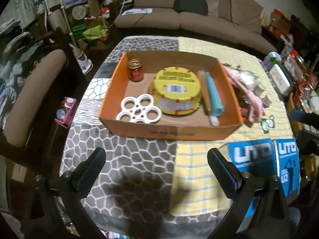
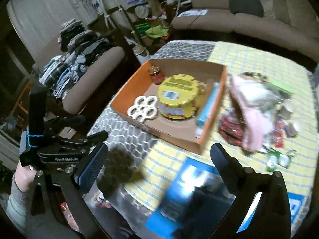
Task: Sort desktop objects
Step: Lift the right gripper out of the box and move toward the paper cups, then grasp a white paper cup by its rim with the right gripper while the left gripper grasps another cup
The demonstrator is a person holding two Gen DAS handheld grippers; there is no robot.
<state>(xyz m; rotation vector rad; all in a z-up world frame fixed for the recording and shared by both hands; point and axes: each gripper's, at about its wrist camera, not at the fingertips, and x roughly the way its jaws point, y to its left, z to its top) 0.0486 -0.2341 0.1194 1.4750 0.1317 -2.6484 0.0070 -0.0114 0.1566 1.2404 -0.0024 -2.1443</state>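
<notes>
Two views, left hand (image 2: 22, 177) only rightward

Living room, dim warm light, edges dark from fisheye vignette. Beige sofa (image 1: 199, 18) runs along the far wall behind the desk (image 1: 127, 155), dark cushion (image 1: 190, 5) on its seat back, papers on the left seat. Desk is covered with a grey honeycomb-pattern cloth on the left half and a yellow checked cloth (image 1: 209, 47) on the right. Beige upholstered chair (image 1: 33, 91) sits off the desk's left edge. Stacks of folded clothes (image 2: 67, 63) beyond that chair. White pole stand (image 1: 63, 16) and cluttered shelving in the far left corner; pale curtain (image 2: 39, 14) on the left wall. Floor dark. Cluttered surface off the desk's right edge.
</notes>
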